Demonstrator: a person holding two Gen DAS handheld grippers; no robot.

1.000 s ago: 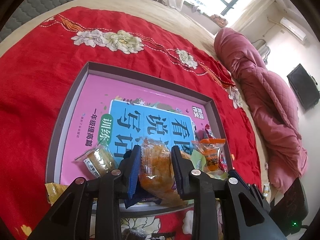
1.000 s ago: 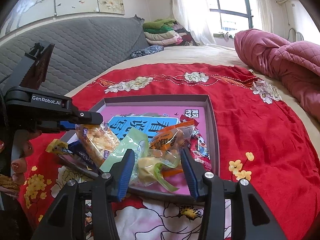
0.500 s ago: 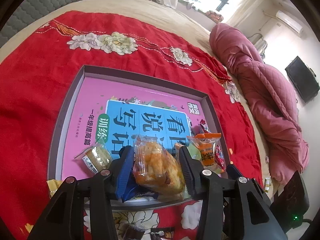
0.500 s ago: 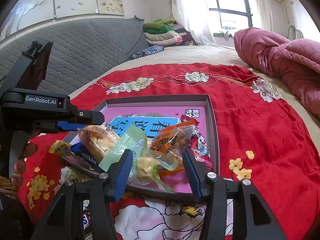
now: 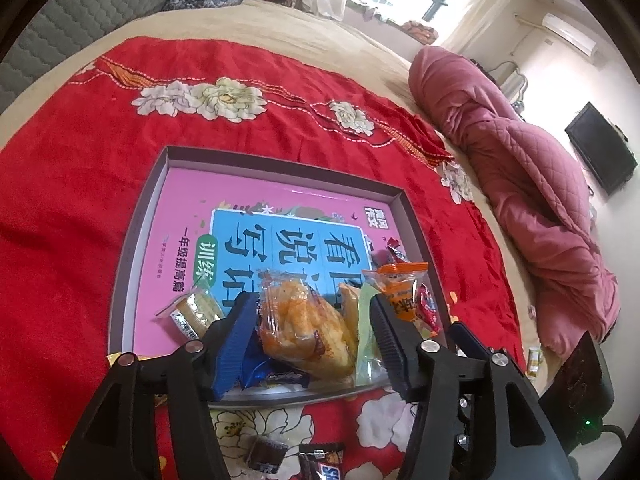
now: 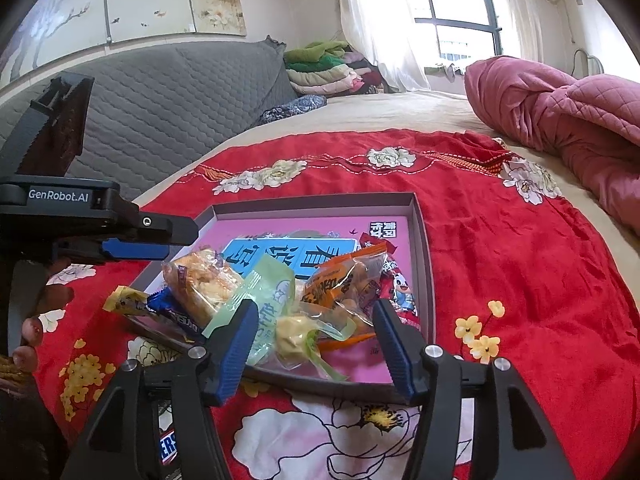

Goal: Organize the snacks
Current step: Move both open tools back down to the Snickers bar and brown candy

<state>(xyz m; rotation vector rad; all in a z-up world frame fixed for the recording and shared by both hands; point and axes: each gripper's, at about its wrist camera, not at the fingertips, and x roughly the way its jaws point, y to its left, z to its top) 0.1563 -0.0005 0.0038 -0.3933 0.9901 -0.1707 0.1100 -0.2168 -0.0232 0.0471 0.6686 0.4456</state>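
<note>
Lying on a red flowered blanket (image 6: 500,240) spread over the bed, a shallow grey tray (image 5: 140,216) holds a pink book (image 5: 188,200) whose blue panel carries large Chinese characters, seen upside down from both wrists. The snacks sit heaped at the tray's near edge: a clear packet of orange-yellow pastry (image 5: 304,324), a pale green sachet (image 6: 272,308), an orange packet (image 6: 344,276) with printed characters too creased to read, a red wrapper with a cartoon duck (image 6: 402,292), and a small clear-wrapped biscuit (image 5: 196,312) alone on the book. A blue bar wrapper (image 6: 172,314) and a yellow one (image 6: 124,300) hang over the tray's near left rim.

The left hand-held gripper (image 5: 312,332) has just been opening; its jaws stand apart on either side of the pastry packet, no longer pinching it. The right hand-held gripper (image 6: 312,336) has likewise been opening around the green sachet and a yellow-filled clear pack (image 6: 296,336), gripping neither.

"GenRobot.AI" is printed on the left gripper's body in the right wrist view. A bar on the blanket below shows "ERS" (image 6: 168,446).
</note>
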